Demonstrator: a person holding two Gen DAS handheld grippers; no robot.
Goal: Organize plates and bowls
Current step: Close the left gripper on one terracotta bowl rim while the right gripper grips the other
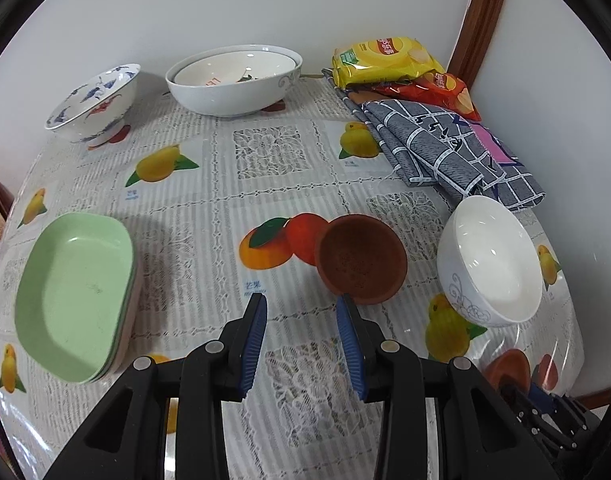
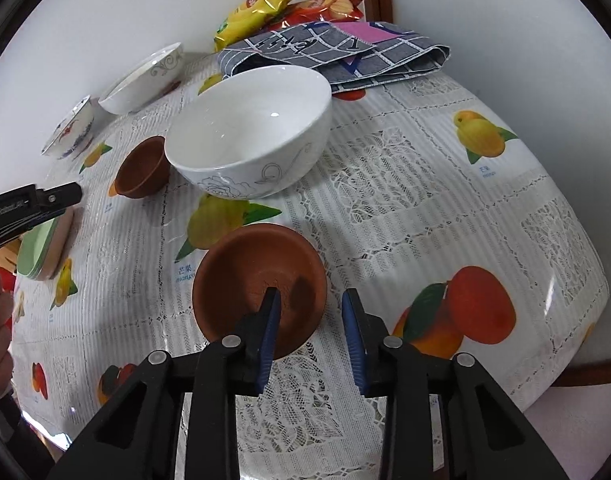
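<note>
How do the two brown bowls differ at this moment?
The near brown bowl looks wider and shallower, while the far brown bowl looks deeper and narrower. The near bowl's rim sits between the right gripper's fingers. The far one has just the left gripper's right finger at its rim. Both are plain reddish-brown and upright on the tablecloth.

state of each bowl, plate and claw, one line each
brown clay bowl at right claw: upright, rim between its open jaws
second brown clay bowl: upright
white floral-print bowl: upright, empty
green rectangular plates: stacked
large white bowl: smaller bowl nested inside
left claw: open, empty
blue-and-red painted bowl: upright
</note>
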